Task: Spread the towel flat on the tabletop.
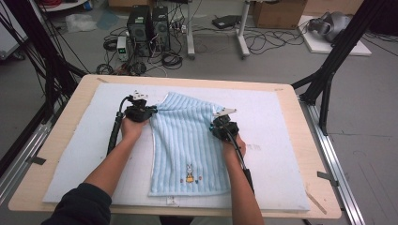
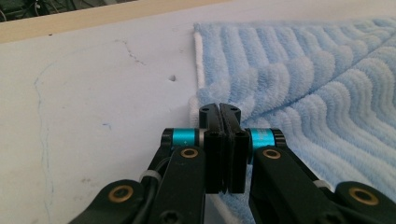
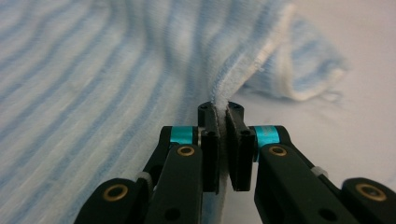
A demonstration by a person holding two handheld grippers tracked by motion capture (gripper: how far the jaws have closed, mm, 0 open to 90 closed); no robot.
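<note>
Gripping towel (image 1: 187,140) on surface (image 1: 61,136) | left gripper (image 2: 219,109) clamped on far-left corner at its tips | right gripper (image 3: 220,108) clamped on right edge | step: grasp done | next, likely: lift both evenly, fold.

Grey floor (image 1: 281,65), tangled cables (image 1: 169,58), computer towers (image 1: 148,28), cardboard box (image 1: 279,13).

Both grippers pinch the blue towel (image 1: 187,145) edges.
</note>
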